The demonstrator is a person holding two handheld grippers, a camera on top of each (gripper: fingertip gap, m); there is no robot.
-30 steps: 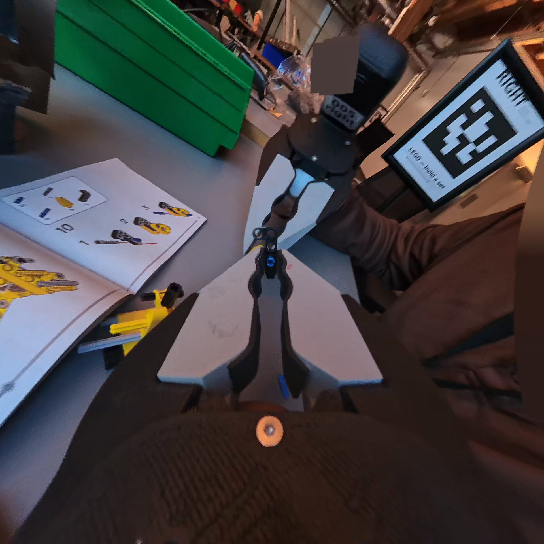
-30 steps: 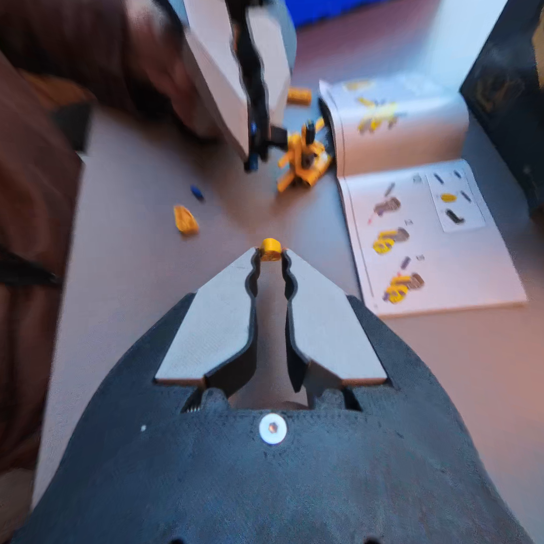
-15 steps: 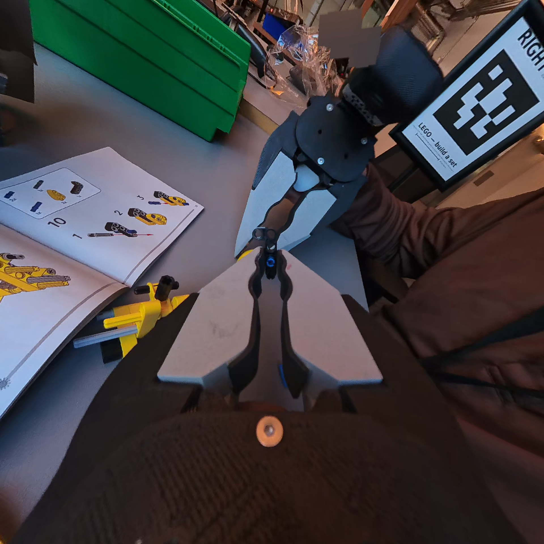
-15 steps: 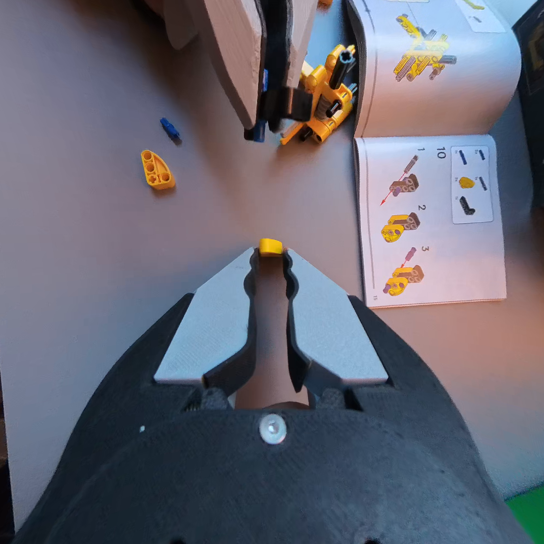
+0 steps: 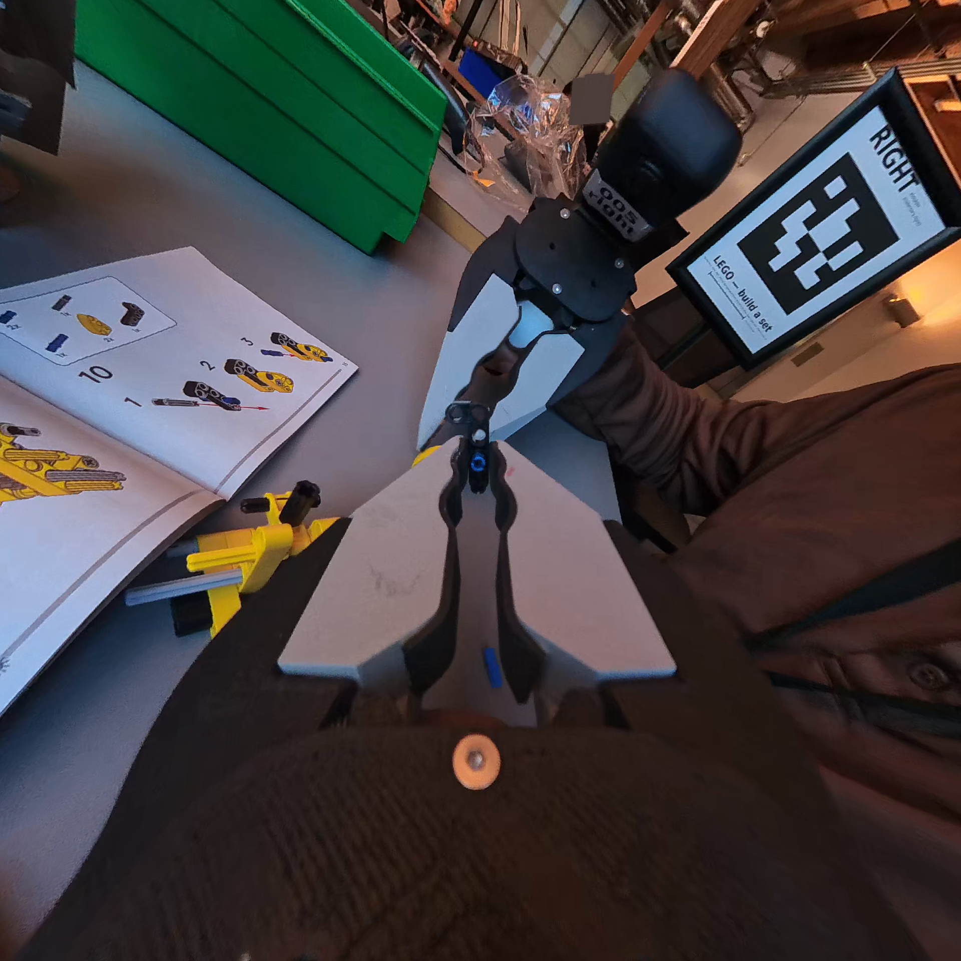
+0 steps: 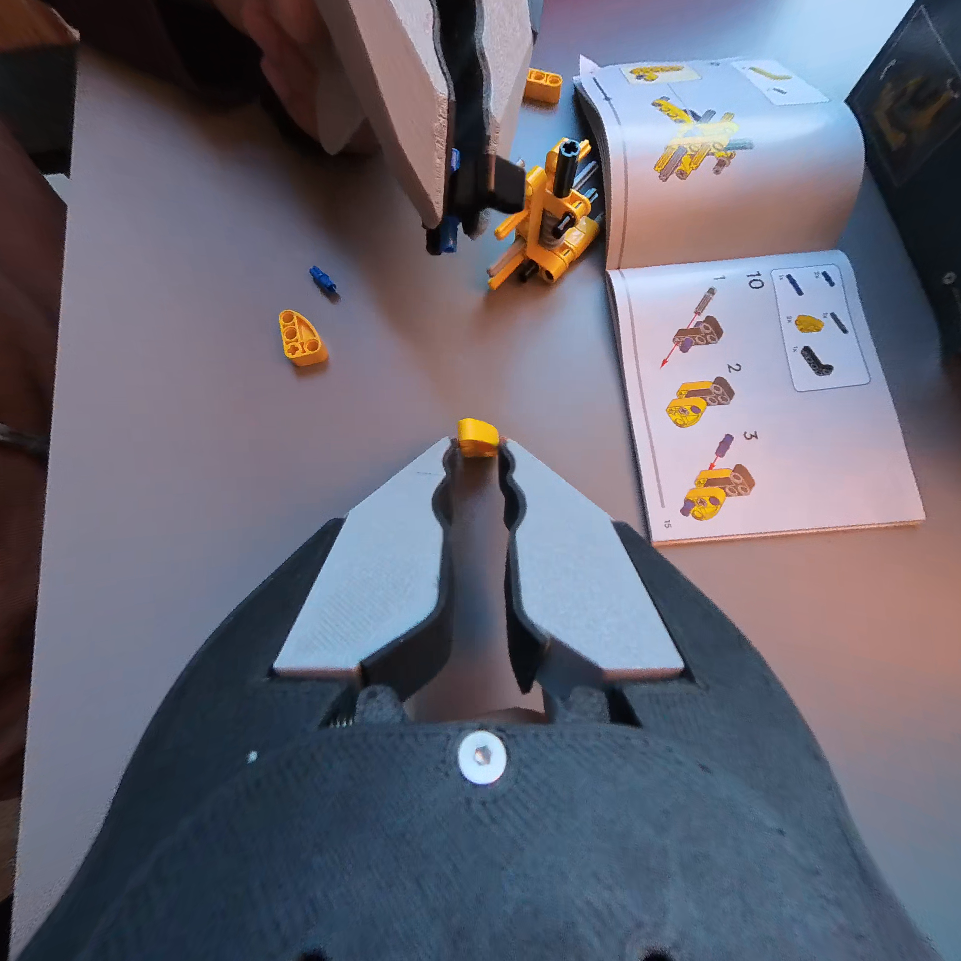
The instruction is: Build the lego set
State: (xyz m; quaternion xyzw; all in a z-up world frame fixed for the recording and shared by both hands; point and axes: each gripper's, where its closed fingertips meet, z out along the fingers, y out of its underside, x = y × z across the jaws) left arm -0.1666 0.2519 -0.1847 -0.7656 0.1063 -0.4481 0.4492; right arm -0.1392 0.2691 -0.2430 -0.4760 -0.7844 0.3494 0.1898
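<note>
My left gripper [image 5: 476, 452] is shut on a black L-shaped beam with a blue pin [image 5: 477, 462] and holds it above the table; it also shows in the right wrist view [image 6: 457, 229]. My right gripper [image 6: 476, 444] is shut on a small yellow piece [image 6: 476, 437] and hovers over the grey table. In the left wrist view the right gripper [image 5: 442, 442] faces mine, close to my tips. A yellow partly built model [image 6: 551, 213] [image 5: 244, 556] lies by the open instruction booklet [image 6: 754, 395] [image 5: 156, 374].
On the table lie a loose yellow piece [image 6: 300, 338], a blue pin [image 6: 322, 278] and a short yellow beam [image 6: 542, 83]. A green bin [image 5: 270, 104] stands at the back. A framed marker sign [image 5: 821, 229] and a person's brown sleeve [image 5: 702, 447] are to the right. The tips of one gripper are about 7 cm away from the tips of the other.
The right gripper has swung and steadied to look straight down on the table with the yellow piece in it. The left gripper has shifted a little, still holding the black beam.
</note>
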